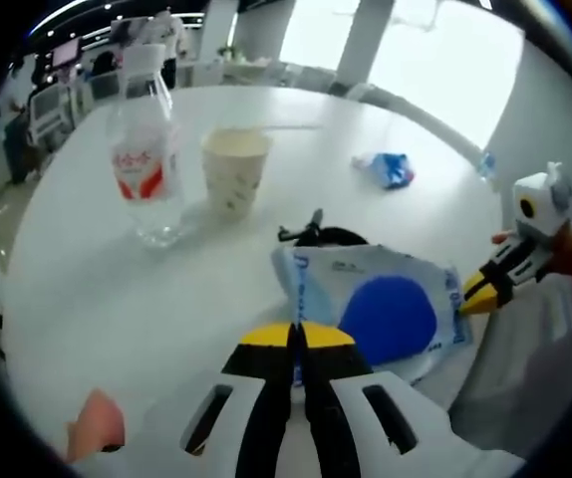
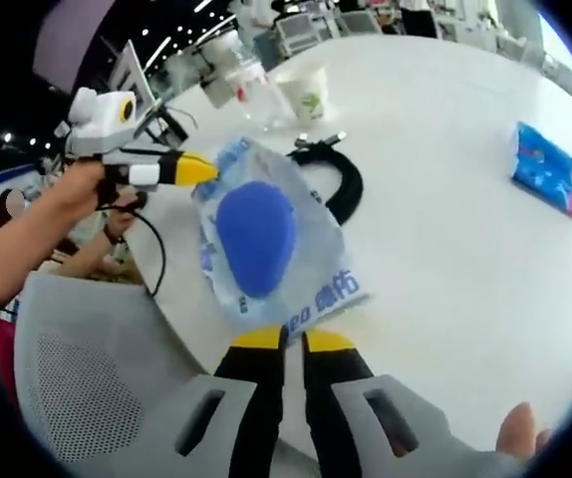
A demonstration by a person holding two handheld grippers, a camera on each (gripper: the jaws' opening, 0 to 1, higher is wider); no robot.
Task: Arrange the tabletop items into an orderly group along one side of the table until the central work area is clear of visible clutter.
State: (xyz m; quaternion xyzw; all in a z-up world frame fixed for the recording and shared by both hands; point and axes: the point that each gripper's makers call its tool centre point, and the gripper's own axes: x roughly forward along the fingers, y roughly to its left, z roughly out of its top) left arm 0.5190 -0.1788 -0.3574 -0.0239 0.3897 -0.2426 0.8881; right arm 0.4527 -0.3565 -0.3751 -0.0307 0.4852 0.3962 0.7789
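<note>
Both jaws pinch pouch [image 2: 266, 244], seemingly overhanging.

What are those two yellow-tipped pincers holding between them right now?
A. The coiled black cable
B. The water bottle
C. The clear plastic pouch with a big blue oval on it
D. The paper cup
C. The left gripper and the right gripper are each closed on an opposite edge of the clear pouch with the blue oval; the paper cup, water bottle and black cable sit untouched on the white table.

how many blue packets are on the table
2: the large pack with the blue oval, pinched by both grippers at the near edge, and a small blue packet lying alone farther across the table.
</note>
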